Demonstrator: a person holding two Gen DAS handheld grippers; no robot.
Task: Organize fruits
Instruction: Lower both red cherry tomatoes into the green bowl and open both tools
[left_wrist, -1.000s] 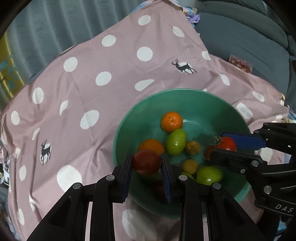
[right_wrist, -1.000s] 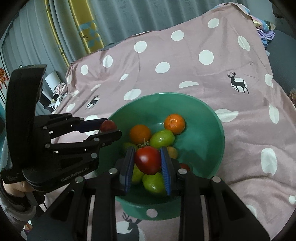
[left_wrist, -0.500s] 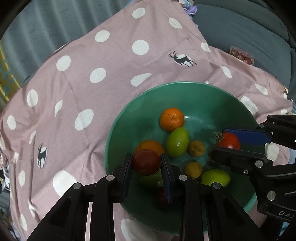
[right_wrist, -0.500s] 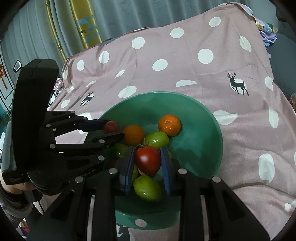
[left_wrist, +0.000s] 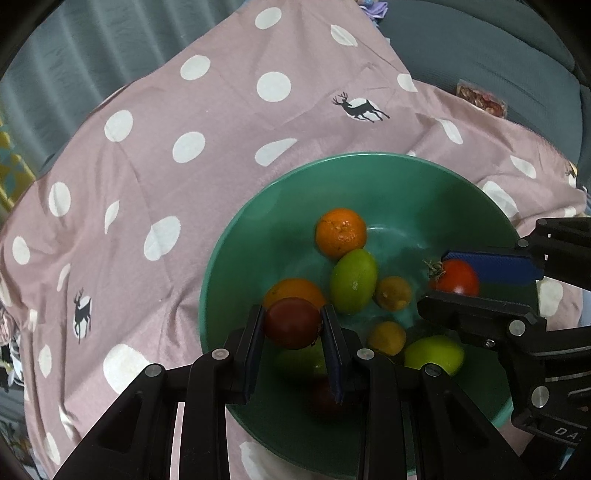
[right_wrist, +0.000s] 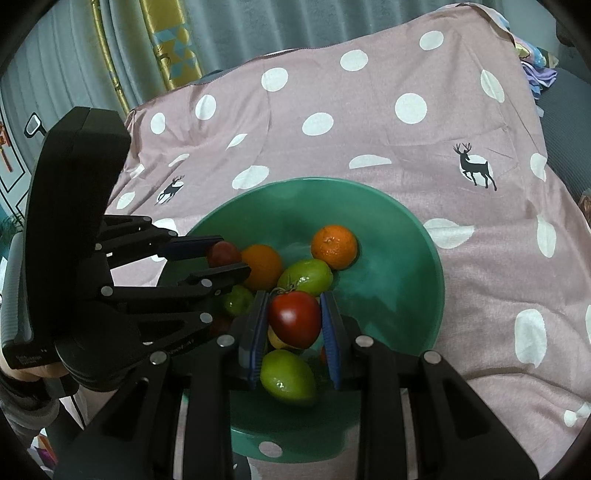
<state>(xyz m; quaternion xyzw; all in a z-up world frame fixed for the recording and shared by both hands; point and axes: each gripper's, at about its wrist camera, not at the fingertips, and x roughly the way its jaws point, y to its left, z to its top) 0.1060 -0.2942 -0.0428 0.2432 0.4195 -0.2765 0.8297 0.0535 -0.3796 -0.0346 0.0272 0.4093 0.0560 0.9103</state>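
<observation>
Gripping a dark red tomato (left_wrist: 292, 323) between its two blue-padded fingers, the left gripper (left_wrist: 293, 325) hangs over the near-left edge of a green bowl (left_wrist: 236, 236). Off to its right, the right gripper (left_wrist: 480, 280) is clamped around a brighter red tomato (left_wrist: 456, 276) with a green stem, held above the bowl's right side.

Inside the bowl, just ahead of the left gripper, sits an orange (left_wrist: 291, 290), partly hidden behind the held tomato. Farther ahead and to the right lie a second orange (left_wrist: 340, 232), a green fruit (left_wrist: 354, 280) touching it, and two small yellowish fruits (left_wrist: 393, 293). Another green fruit (left_wrist: 434, 354) lies below the right gripper's fingers.

From the right wrist view, the right gripper (right_wrist: 295, 319) holds its tomato (right_wrist: 294, 318) above a green fruit (right_wrist: 288, 374), with the left gripper (right_wrist: 221, 258) to its left.

The bowl rests on a pink cloth (left_wrist: 147, 166) with white dots and deer prints.
</observation>
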